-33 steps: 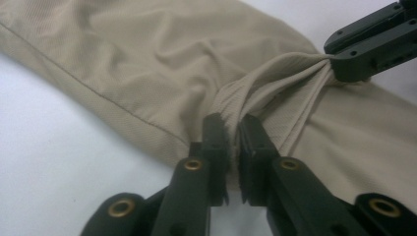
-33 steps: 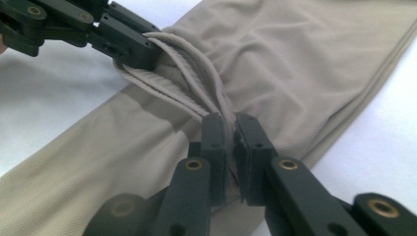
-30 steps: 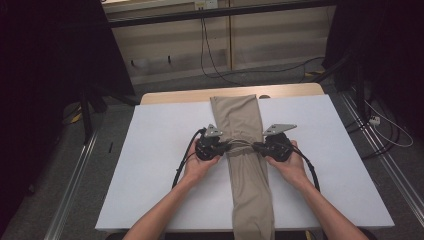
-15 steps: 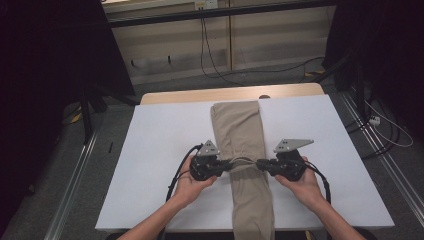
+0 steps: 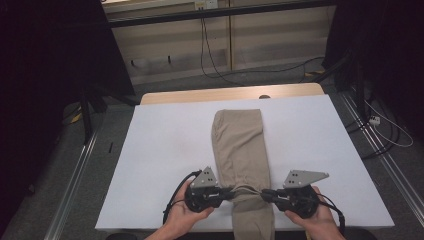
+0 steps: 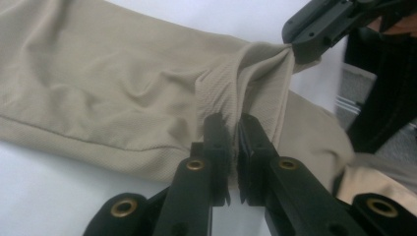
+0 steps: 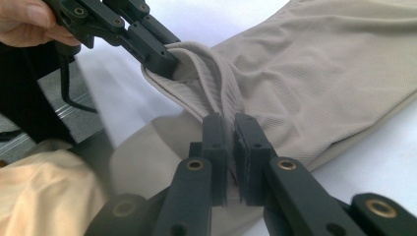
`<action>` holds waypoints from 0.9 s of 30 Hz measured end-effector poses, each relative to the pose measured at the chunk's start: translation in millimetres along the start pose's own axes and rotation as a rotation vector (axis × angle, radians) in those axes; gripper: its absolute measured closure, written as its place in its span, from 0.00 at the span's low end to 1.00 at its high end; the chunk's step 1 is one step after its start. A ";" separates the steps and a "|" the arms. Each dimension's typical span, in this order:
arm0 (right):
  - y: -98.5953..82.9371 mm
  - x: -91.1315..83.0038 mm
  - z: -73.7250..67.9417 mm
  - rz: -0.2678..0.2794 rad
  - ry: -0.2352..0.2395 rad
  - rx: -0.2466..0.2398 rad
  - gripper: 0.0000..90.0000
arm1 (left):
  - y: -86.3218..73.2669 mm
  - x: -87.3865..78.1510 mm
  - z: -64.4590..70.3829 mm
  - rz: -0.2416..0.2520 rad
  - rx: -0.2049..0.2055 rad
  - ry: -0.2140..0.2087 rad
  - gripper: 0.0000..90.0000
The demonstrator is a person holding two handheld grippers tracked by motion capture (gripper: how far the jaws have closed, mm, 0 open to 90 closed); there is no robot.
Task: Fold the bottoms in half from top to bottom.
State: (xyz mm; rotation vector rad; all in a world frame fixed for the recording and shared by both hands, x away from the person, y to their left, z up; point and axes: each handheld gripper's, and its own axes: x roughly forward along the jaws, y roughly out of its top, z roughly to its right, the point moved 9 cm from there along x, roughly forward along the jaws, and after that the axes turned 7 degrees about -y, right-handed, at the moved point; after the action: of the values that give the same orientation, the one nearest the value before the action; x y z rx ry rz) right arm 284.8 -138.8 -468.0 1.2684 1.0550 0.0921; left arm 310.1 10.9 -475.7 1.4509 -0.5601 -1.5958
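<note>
- High view: a folded length of beige trousers (image 5: 241, 152) lies lengthwise down the middle of the white table (image 5: 165, 145), its far end well short of the wooden strip at the table's back edge, its near end running off the front edge between the person's hands.
- High view: the left gripper (image 5: 227, 193) meets the cloth at its left edge near the front of the table; the right gripper (image 5: 265, 194) meets it at the right edge, directly opposite. The fabric narrows and bunches between the two.
- High view: each gripper carries a grey three-cornered plate on top; black cables trail from both towards the front edge.
- Left gripper view: the left gripper (image 6: 234, 147) has its jaws pressed together on a raised fold of the beige cloth, with the fabric pinched between the pads. The other gripper bites the same gathered ridge at upper right. The rest of the trousers lies flat on the white surface to the left.
- Right gripper view: the right gripper (image 7: 230, 147) has its jaws clamped on the cloth's edge, a thin layer caught between them. The opposite gripper, held by a hand at upper left, grips the bunched hem just beyond. The trousers spread flat to the right.
</note>
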 end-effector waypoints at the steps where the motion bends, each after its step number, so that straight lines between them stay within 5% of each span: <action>1: -2.8 -2.2 -3.7 0.000 0.005 -0.002 0.94 | -1.1 -0.9 4.0 0.000 -0.001 -0.005 0.94; 10: -17.3 -23.6 -37.3 -0.007 0.053 -0.020 0.94 | -13.9 -12.5 43.1 -0.017 0.020 -0.066 0.94; 13: -21.0 -32.3 -47.3 -0.003 0.078 -0.012 0.94 | -21.2 -14.8 59.5 -0.044 0.005 -0.118 0.94; 15: -24.0 -35.9 -54.5 -0.004 0.096 -0.013 0.93 | -26.1 -15.3 63.8 -0.053 0.021 -0.112 0.93; 17: -27.0 -34.0 -57.3 -0.017 0.090 -0.028 0.85 | -25.8 -15.6 59.5 -0.031 0.010 -0.103 0.83; 19: -26.1 -30.4 -53.0 -0.014 0.077 -0.015 0.66 | -24.1 -16.6 54.3 -0.021 -0.006 -0.105 0.65; 22: -22.3 -26.4 -43.7 0.000 0.065 -0.001 0.62 | -19.6 -17.8 40.0 0.011 -0.007 -0.079 0.52; 27: -18.8 -12.3 -22.4 -0.012 0.015 -0.005 0.54 | -20.8 -15.2 -1.1 -0.002 -0.030 0.066 0.39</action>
State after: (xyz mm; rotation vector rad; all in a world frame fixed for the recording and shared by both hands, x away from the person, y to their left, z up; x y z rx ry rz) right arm 253.8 -136.5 -474.1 1.2586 1.0750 0.0951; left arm 303.7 34.4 -484.3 1.4764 -0.4946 -1.5456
